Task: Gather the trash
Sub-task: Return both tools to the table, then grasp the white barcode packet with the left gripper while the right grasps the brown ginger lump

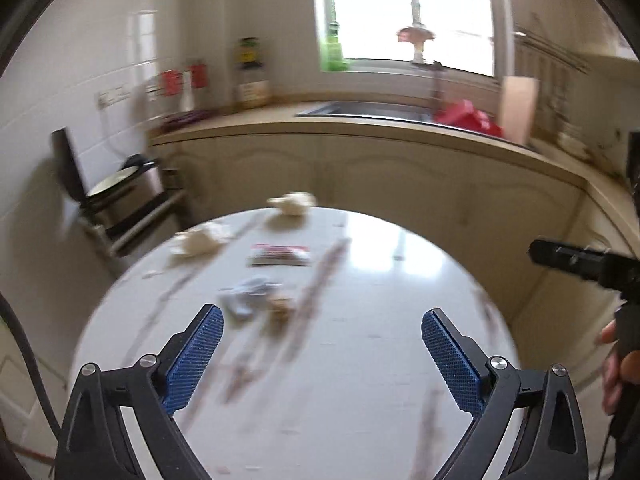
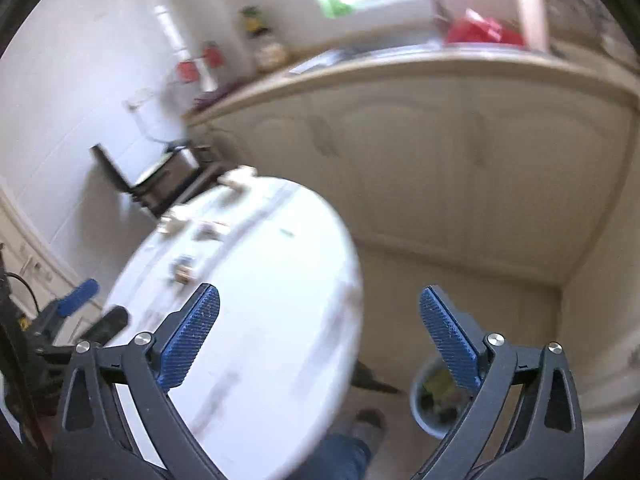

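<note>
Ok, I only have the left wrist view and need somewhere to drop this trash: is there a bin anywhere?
Observer: Yes. The right wrist view shows a round bin on the floor, just past the table's edge.
Operator: Is it empty?
Observer: No, something greenish and dark lies inside, too blurred to name.
Operator: Is the right gripper carrying anything?
Observer: No, the right gripper is open, with nothing between its pads.
</note>
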{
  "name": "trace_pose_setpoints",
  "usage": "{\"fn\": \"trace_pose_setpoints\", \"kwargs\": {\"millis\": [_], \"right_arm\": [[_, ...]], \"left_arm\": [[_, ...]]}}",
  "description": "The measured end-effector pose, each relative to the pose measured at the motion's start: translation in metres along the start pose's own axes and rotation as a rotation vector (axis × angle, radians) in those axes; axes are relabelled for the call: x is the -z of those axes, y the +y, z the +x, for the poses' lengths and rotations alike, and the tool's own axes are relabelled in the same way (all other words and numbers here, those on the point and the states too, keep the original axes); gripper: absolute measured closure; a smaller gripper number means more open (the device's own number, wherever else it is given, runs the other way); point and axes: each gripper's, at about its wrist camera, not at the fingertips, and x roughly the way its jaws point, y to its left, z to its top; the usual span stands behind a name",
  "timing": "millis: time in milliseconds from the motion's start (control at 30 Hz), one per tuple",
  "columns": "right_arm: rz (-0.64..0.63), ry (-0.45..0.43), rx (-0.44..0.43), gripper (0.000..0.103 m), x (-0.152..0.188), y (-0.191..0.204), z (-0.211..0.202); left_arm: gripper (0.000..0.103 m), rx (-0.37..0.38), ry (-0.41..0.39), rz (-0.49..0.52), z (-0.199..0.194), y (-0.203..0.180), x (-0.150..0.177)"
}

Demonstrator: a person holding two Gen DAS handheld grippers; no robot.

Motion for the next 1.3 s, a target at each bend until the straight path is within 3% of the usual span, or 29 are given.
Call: {"fn": "trace_pose_setpoints", "kwargs": {"millis": [233,500,733,1067,1300], "right_arm": [[-0.123,0.017,-0.058,0.000,-0.024,0.091,0.035],[-0.225,0.094,-0.046,0.000,-0.016,0.146,0.081],[-0.275,0.155,-0.031,0.000,-0.008,0.157,0.113],[-0.315,0.237,-0.006,0.000,0.000,0.156,0.157],[-0.324,0.254,-0.010,0.000,-0.002,0.156,0.169]], "left_arm": [[0.001,-0.113,-0.020,-0.056,-0.013,0.047,0.000],[0.001,-0.128,0.018,-0.075,0.028,0.068,-0.006],[0.001,-0.117,0.077,-0.052,0.086,0.079,-0.016],[0.001,-0.035,0.159,0.029,0.177,0.090,-0.028],[0.002,-0.004,0.195,0.072,0.215,0.090,-0.032]]}}
